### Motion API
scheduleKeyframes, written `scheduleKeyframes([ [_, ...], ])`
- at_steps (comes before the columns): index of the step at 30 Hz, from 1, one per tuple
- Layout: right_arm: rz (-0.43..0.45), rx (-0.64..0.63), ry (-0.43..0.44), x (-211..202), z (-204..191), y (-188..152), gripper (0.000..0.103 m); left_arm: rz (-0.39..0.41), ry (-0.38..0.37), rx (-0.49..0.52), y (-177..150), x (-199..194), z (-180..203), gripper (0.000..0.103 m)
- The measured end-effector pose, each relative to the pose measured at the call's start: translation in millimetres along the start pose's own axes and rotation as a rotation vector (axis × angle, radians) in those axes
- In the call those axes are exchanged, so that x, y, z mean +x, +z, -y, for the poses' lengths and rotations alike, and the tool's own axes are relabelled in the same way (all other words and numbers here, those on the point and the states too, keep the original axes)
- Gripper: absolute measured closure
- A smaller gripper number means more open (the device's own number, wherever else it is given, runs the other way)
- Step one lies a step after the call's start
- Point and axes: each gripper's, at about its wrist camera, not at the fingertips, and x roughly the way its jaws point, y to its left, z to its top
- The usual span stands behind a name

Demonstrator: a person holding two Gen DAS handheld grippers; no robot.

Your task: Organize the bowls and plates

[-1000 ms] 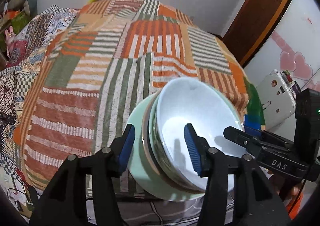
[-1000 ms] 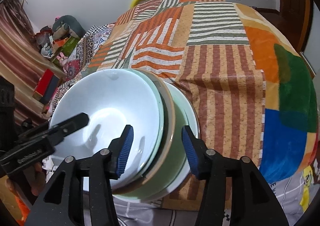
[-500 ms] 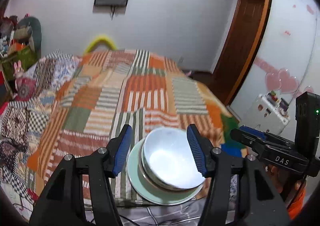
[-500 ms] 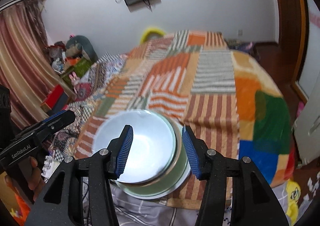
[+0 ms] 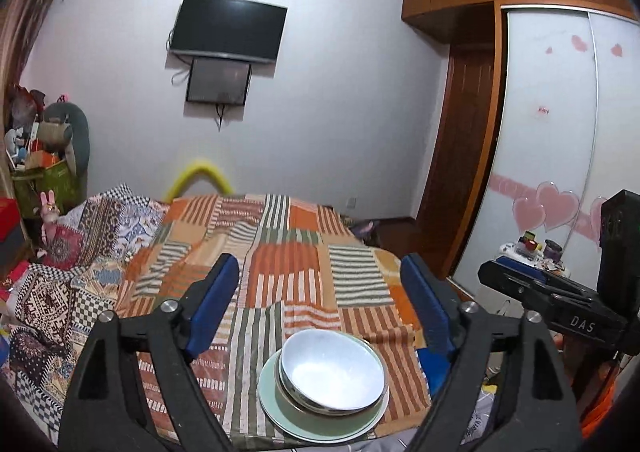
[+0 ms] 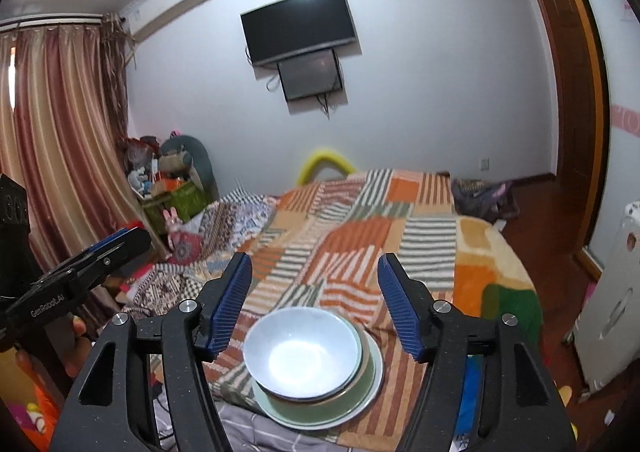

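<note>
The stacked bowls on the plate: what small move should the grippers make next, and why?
Probably none toward the stack. The white bowl sits nested on the pale green plate near the bedspread's edge, and the left gripper and right gripper are open, empty and well above it. Lowering them to rest seems sensible.

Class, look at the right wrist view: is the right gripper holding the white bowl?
No. The right gripper is open and holds nothing, while the white bowl sits below on the stack atop the green plate.
</note>
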Motion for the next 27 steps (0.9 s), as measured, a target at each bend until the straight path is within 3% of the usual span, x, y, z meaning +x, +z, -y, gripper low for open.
scheduleKeyframes([
  [8,0.048,-0.007,-0.001,-8,-6,0,0.025,0.032,0.024,0.01,-2,-9,5,0.002],
  [19,0.076,0.001,-0.009,-13,-4,-2,0.006,0.003,0.039,0.018,-6,-1,5,0.001],
  [27,0.085,0.012,-0.013,-15,1,-3,0.004,0.001,0.053,0.04,-9,1,8,0.001],
])
